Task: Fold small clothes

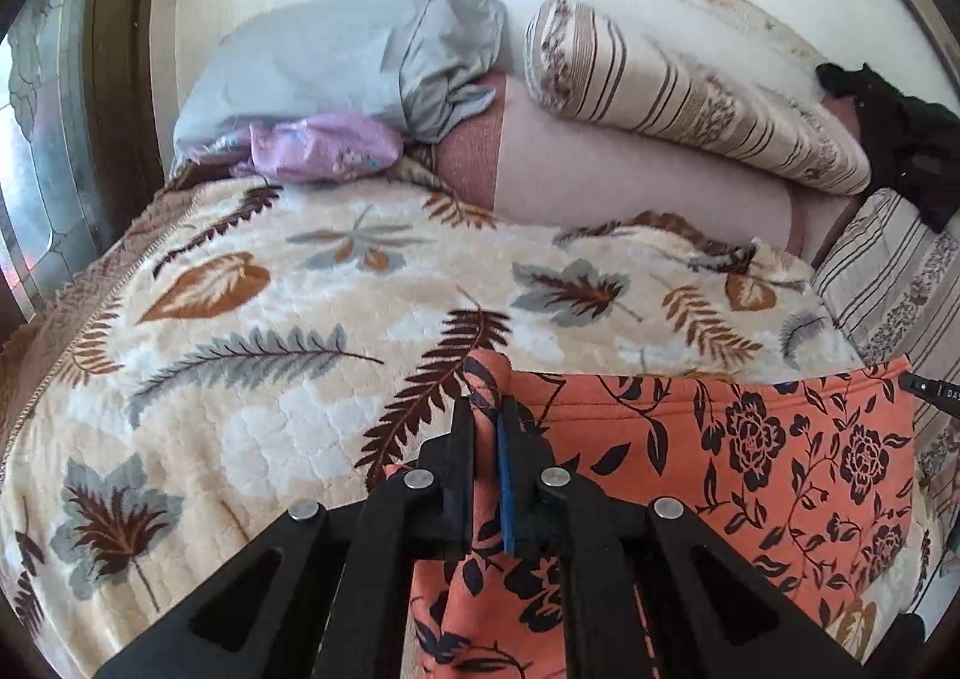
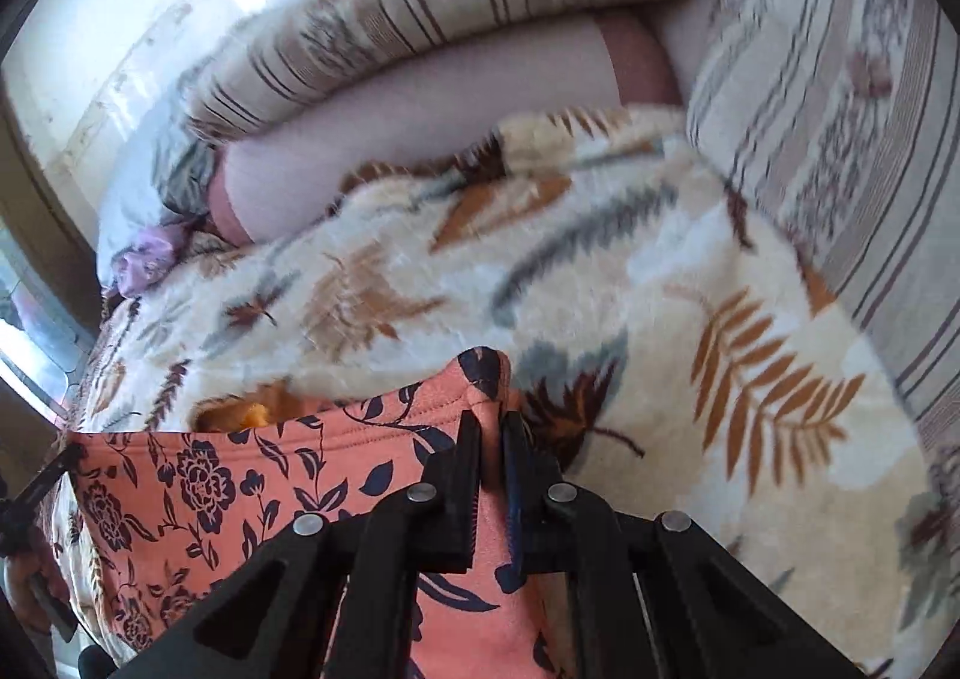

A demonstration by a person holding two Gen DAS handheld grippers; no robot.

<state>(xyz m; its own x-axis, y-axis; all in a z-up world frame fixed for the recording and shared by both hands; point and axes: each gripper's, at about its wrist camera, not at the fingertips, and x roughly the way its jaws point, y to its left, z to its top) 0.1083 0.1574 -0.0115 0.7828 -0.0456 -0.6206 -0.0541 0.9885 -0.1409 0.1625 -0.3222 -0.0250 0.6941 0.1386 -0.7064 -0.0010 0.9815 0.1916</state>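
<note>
1. Left gripper (image 1: 486, 427) pinched one top corner of the garment (image 1: 750, 469); it hung over the blanket (image 1: 270, 319).
2. Right gripper (image 2: 492, 433) pinched the other corner; cloth looked light, limp; corners seemed the best hold.

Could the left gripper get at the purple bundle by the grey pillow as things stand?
Probably not yet: the left gripper is shut on the orange floral garment, shared with the right gripper. The purple bundle lies uncovered beyond the leaf-print blanket.
</note>
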